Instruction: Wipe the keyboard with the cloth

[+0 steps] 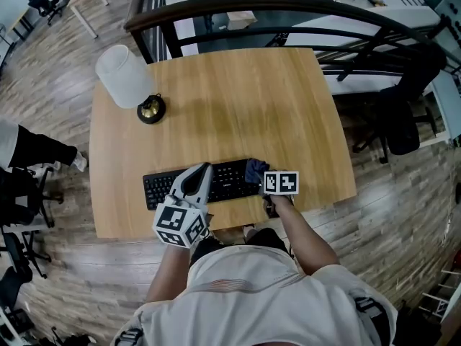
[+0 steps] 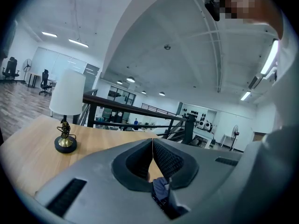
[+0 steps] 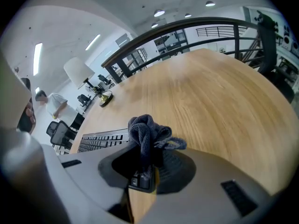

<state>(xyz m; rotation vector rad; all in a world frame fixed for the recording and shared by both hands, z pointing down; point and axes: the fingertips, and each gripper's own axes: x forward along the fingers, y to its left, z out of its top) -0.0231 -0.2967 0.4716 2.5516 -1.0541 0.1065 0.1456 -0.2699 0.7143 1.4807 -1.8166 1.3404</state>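
Observation:
A black keyboard lies along the near edge of the wooden table. My right gripper is shut on a bunched dark blue cloth, which rests at the keyboard's right end. In the right gripper view the cloth bulges up out of the right gripper, with the keyboard stretching left behind it. My left gripper hovers over the keyboard's middle, its jaws shut tip to tip on nothing. In the left gripper view, cloth shows below the left gripper.
A lamp with a white shade and dark round base stands at the table's far left corner. A dark curved railing runs behind the table. An office chair is to the right, a person's legs to the left.

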